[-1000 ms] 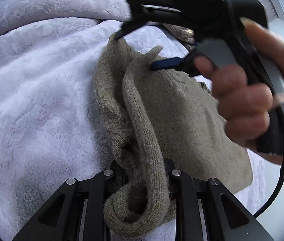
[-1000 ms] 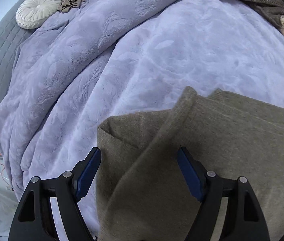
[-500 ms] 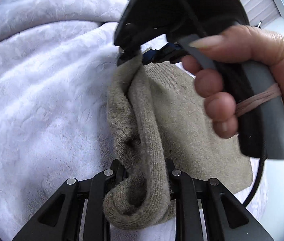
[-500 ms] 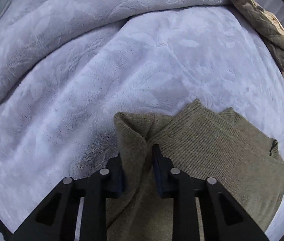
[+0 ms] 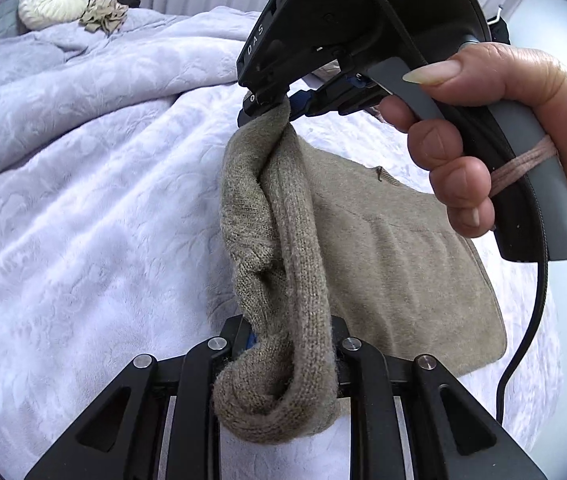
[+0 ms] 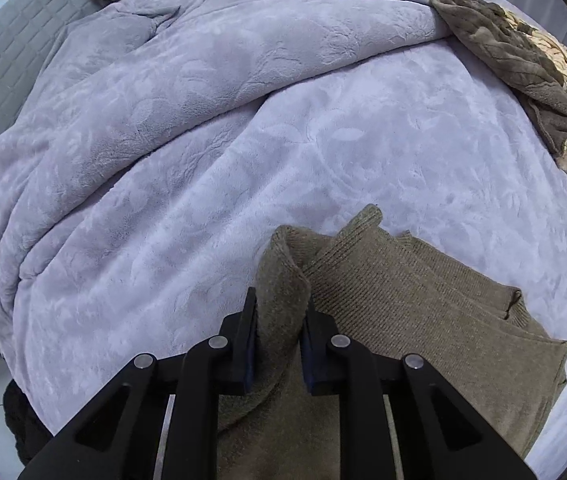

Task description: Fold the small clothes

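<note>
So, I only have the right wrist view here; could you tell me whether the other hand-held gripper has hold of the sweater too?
Observer: Yes, the left hand-held gripper is shut on a rolled edge of the sweater.
Operator: Thanks. Is the stretch between the two grips taut?
Observer: No, it runs up to the right hand-held gripper as a slack, bunched roll.
Operator: And the person's hand?
Observer: The hand squeezes the grey trigger.
</note>
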`<action>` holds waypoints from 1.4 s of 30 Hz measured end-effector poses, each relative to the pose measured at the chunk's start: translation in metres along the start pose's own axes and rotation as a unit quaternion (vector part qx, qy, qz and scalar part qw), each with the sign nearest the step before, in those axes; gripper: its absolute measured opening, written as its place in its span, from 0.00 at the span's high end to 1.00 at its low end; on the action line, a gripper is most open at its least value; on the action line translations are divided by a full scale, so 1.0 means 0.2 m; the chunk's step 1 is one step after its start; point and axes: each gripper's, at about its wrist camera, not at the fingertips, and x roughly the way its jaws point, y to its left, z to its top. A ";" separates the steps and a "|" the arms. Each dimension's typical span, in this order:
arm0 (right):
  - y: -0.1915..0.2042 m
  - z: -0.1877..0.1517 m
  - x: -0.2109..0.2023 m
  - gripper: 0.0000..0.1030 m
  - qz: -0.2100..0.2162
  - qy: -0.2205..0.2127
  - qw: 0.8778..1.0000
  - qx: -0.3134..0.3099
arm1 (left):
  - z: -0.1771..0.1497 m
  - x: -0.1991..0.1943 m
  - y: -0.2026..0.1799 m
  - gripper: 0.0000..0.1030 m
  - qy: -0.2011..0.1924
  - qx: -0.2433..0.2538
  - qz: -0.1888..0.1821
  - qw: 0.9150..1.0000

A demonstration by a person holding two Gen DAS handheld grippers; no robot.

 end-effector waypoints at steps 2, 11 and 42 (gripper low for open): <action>-0.07 0.02 -0.03 0.82 0.007 -0.004 1.000 -0.001 | 0.01 -0.02 -0.04 0.78 -0.001 0.005 0.002 1.000; -0.27 -0.03 -0.18 0.82 0.045 -0.019 0.999 -0.001 | 0.04 -0.05 -0.26 0.78 -0.002 0.050 0.033 0.998; -0.89 -0.34 -0.41 0.82 0.111 -0.076 0.990 0.046 | -0.07 0.13 -0.95 0.85 0.027 0.154 0.105 0.982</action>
